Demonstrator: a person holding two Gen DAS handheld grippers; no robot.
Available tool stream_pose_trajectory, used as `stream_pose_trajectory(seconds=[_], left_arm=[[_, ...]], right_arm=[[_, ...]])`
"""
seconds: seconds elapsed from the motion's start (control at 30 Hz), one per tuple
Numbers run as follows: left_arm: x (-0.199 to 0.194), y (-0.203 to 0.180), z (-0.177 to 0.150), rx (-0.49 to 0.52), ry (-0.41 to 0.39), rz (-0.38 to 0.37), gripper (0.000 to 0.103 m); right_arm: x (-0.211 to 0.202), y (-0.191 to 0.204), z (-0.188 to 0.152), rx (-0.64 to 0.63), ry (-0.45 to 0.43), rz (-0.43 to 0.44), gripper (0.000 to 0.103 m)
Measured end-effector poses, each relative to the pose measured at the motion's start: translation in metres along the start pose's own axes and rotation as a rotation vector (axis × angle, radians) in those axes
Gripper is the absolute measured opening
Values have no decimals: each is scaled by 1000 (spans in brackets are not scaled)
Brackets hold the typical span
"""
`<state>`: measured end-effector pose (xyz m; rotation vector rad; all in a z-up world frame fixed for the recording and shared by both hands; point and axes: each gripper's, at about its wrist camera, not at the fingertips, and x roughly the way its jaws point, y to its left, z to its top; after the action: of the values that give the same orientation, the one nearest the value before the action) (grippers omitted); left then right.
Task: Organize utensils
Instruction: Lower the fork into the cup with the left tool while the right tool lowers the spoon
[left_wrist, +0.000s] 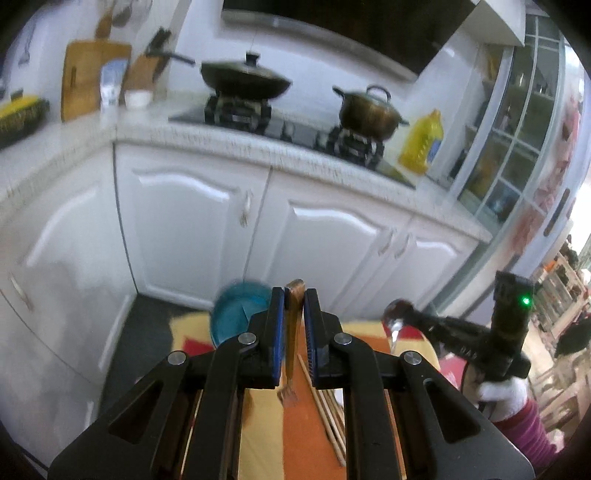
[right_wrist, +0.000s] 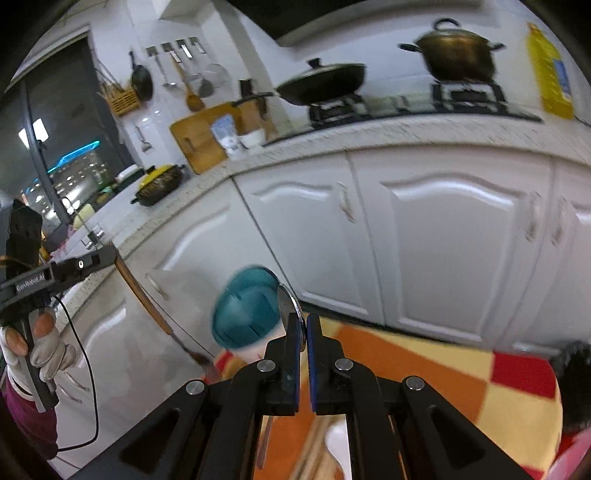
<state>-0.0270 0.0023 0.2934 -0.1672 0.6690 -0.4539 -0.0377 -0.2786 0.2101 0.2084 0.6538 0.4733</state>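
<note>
Left wrist: left claw (left_wrist: 294, 295) grips fork (left_wrist: 291, 354).

"GenRobot.AI" printed on left tongs (right_wrist: 107, 258) body; nothing else legible.

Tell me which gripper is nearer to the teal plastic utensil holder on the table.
Hard to separate. The left gripper, shut on a wooden-handled fork, and the right gripper, shut on a metal spoon, both hover just short of the teal plastic utensil holder.
</note>
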Motion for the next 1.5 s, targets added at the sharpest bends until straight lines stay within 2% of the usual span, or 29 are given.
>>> stream_pose_trajectory(seconds=[0.13, 0.27, 0.53, 0.63, 0.73, 1.07, 1.17, 1.2, 1.27, 1.3, 1.33, 1.4, 1.5], left_arm=[[-5, 7, 25, 12, -61, 36, 9], [6, 18, 43, 16, -97, 89, 9], [56, 31, 42, 44, -73, 193, 9], [76, 34, 31, 57, -63, 242, 9], [93, 37, 21, 45, -28, 238, 9], [122, 43, -9, 11, 58, 240, 9], [124, 44, -15, 1, 55, 256, 9], [124, 44, -15, -3, 54, 266, 9], [124, 47, -15, -39, 70, 260, 9], [124, 51, -15, -66, 82, 244, 10], [124, 53, -15, -86, 91, 234, 12], [121, 54, -16, -94, 94, 245, 17], [112, 55, -18, -113, 85, 239, 37]], right_arm=[[26, 23, 29, -38, -23, 34, 3], [54, 35, 50, -60, -32, 36, 3], [113, 33, 76, -100, -53, -59, 3], [130, 30, 74, -115, -57, -100, 3], [146, 30, 60, -150, -27, -126, 3], [159, 21, 17, -126, 95, -76, 4], [163, 17, 8, -95, 140, -52, 4], [164, 16, 5, -92, 155, -54, 5], [161, 15, 0, -92, 167, -72, 15], [158, 13, 0, -84, 162, -67, 19], [154, 12, -1, -75, 155, -61, 28], [144, 10, -2, -61, 140, -54, 30], [129, 8, -6, -49, 133, -60, 30]])
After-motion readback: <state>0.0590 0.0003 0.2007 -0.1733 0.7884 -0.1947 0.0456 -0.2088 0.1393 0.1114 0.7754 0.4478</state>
